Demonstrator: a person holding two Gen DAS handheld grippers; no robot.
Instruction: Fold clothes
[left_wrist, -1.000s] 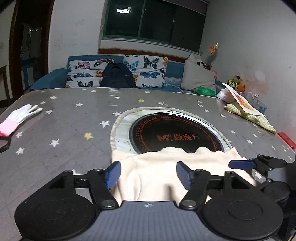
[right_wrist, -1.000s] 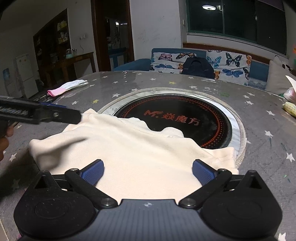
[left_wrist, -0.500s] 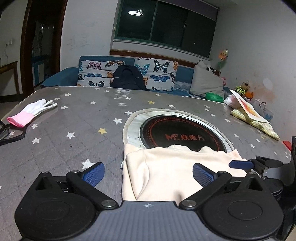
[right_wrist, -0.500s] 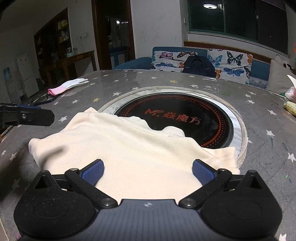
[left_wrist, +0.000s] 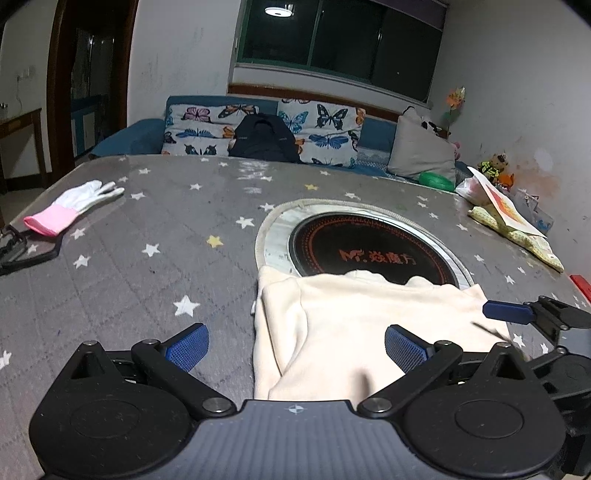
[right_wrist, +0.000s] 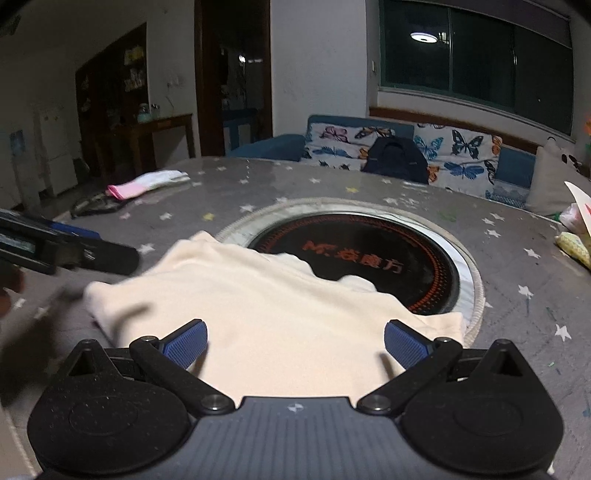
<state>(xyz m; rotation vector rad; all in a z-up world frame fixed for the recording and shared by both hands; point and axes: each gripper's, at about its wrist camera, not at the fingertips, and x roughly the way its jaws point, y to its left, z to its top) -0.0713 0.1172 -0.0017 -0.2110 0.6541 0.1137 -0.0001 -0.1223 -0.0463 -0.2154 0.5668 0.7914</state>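
On the star-print table (left_wrist: 122, 266) we find the cream garment (left_wrist: 354, 332) lying flat, its far edge over the round cooktop (left_wrist: 369, 251), one side already folded in; further folds look undone. Left gripper (left_wrist: 295, 345) and right gripper (right_wrist: 295, 343) both hover spread, empty.

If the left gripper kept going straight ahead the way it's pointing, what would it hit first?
Likely the cream garment, lying just ahead between the open left gripper fingers; its height above the cloth is unclear.
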